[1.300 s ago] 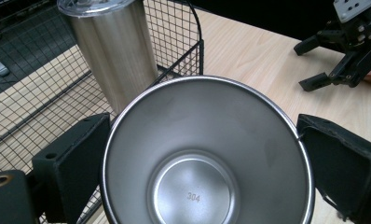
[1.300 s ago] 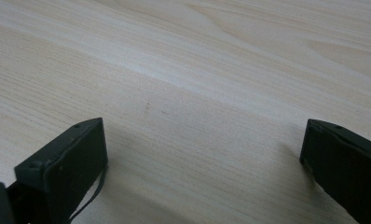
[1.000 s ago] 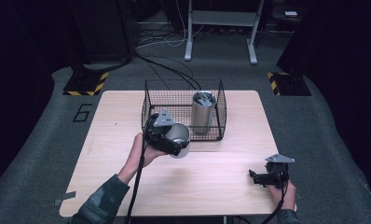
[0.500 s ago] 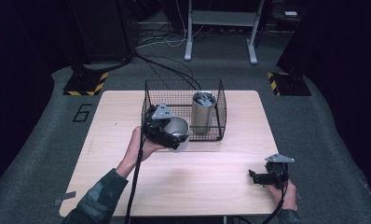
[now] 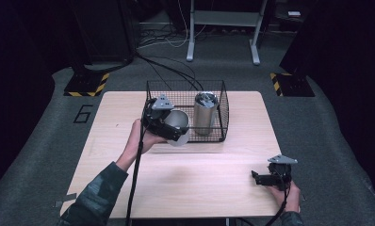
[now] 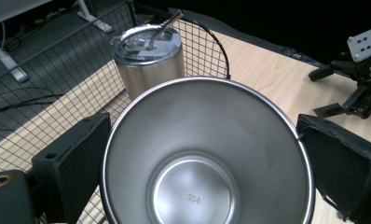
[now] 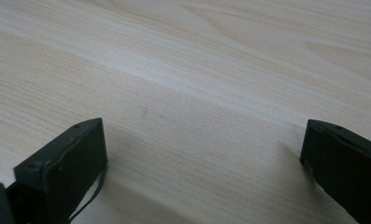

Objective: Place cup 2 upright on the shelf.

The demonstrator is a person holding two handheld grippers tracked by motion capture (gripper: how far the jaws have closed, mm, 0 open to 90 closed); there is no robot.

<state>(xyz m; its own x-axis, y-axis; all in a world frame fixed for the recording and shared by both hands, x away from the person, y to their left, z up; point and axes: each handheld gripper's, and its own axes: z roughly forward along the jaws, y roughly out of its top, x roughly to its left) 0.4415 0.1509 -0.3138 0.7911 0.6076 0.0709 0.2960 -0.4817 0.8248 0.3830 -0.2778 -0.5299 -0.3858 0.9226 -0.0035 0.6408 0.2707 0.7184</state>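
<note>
Left claw (image 5: 169, 129) clamped on steel cup (image 6: 207, 154) at wire basket (image 5: 185, 87) front wall: lift rim clear, set down beside lidded tumbler (image 5: 205, 113) without knocking it; right claw (image 5: 265, 179) apart, idle on counter (image 5: 199, 179).

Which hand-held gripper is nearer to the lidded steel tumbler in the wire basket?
The left. The left hand-held gripper holds an open steel cup just beside the lidded steel tumbler; the right hand-held gripper rests far off near the table's front right corner.
</note>
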